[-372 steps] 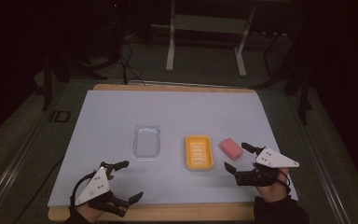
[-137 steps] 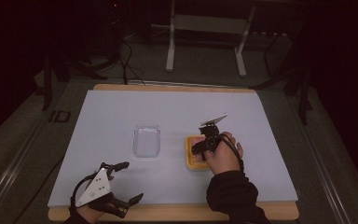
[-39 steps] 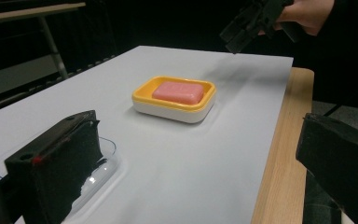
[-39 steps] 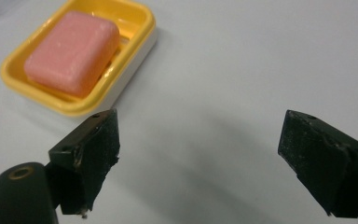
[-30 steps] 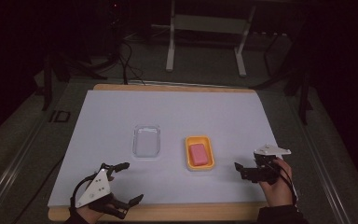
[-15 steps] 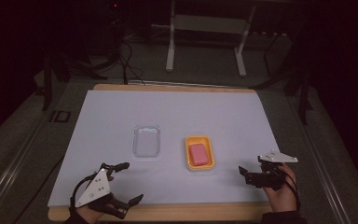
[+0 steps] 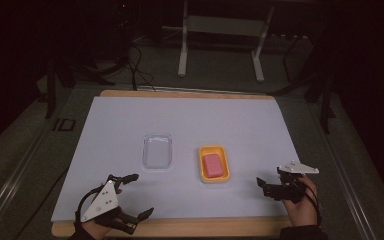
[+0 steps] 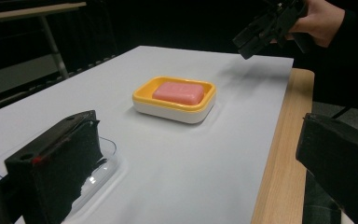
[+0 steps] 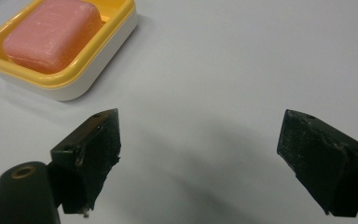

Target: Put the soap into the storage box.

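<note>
Soap — a pink rectangular bar (image 7: pixel 212 165) — now lies inside the yellow-rimmed white plastic soap dish (image 7: pixel 201 168) near the middle of the pale sheet-covered wooden table (image 7: pixel 130 115), where some seconds ago it lay on the bare sheet to the dish's right. Since then the right gripper (image 7: pixel 268 187) has drawn back toward the table's near right corner, and it hovers there well apart from the dish; its jaws stand wide with nothing between them, having closed a touch in the last half second. In the right gripper view the dish (image 9: pixel 65 60) sits up and to the left, beyond the left jaw. That reads as the placing done and the hand retreating. The left gripper (image 7: pixel 135 196) rests at the near left edge, unmoved across all the pictures, its jaws spread wide and empty. Just left of the dish, the clear plastic rectangular lid (image 7: pixel 157 150) lies flat on the sheet, untouched — likely the next thing to go over the soap.
</note>
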Available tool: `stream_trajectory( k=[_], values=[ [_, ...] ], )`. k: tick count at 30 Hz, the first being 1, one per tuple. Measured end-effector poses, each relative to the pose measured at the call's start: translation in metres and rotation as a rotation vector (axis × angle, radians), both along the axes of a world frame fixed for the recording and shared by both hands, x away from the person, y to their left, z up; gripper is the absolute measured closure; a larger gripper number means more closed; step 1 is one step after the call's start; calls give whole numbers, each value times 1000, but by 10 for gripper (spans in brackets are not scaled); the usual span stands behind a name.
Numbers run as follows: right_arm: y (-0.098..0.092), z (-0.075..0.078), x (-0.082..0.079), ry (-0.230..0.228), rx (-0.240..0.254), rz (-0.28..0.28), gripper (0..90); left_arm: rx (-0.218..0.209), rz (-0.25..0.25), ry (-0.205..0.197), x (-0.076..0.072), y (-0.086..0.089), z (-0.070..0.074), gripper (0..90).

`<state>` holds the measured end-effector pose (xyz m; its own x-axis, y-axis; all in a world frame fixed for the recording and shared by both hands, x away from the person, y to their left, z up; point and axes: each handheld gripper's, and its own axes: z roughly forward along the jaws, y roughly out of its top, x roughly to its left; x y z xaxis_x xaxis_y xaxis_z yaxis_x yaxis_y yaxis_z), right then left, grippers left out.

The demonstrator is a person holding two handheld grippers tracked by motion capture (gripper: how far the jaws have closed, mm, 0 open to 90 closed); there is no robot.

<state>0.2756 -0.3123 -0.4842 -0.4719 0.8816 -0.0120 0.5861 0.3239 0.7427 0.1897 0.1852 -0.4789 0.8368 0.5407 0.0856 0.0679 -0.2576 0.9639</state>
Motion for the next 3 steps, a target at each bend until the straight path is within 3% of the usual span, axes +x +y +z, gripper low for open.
stream_trajectory(
  k=[3],
  values=[
    [1,0,0,-3,-8,1,131,2,2,1,0,0,0,6]
  ],
)
